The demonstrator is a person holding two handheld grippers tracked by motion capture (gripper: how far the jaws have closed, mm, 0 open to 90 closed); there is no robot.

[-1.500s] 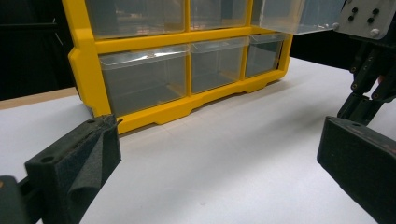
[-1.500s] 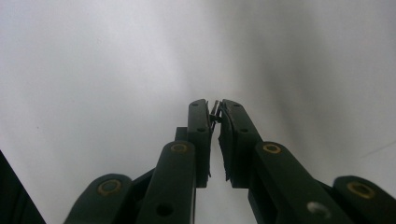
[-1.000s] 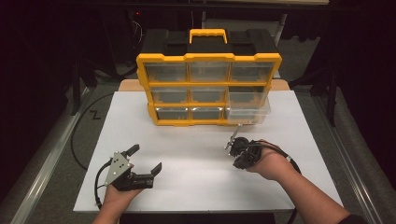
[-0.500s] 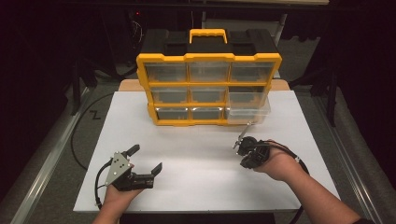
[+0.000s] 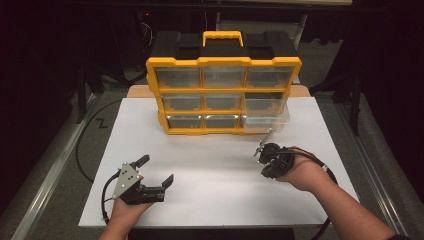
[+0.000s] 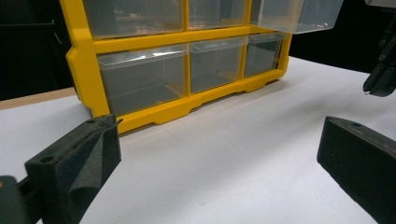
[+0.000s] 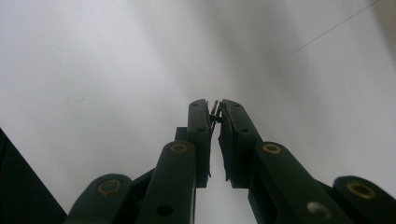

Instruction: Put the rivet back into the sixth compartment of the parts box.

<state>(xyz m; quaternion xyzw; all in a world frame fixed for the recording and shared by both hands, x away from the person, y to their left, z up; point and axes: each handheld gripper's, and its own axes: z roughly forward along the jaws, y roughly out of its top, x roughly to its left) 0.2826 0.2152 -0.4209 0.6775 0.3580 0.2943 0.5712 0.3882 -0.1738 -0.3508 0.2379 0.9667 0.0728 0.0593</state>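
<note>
- My right gripper [image 5: 261,151] has its jaws nearly together, pinching a small thin metal piece [image 7: 215,111] at the tips; too small to tell what it is.
- In the right gripper view the piece sits right between the pads [image 7: 200,122], over the bare white sheet [image 7: 116,70].
- From the high view, that gripper points up and away from my right hand [image 5: 300,172], tips aimed toward the drawers.
- My left gripper [image 5: 156,171] has its jaws wide apart, nothing between them, low over the white sheet, well apart from the right one.
- In the left gripper view the two black pads [image 6: 77,165] frame bare sheet; the right gripper [image 6: 380,77] shows far off at the edge.
- Beyond both grippers: yellow organizer [image 5: 223,92] with clear drawers, standing upright on the sheet.
- Pulled-out clear drawer [image 5: 266,115] sticks out of the organizer's side nearest my right gripper, just past the tips, middle row.
- Other drawers look pushed in.
- Black top and yellow handle [image 5: 223,37] sit farthest from me.
</note>
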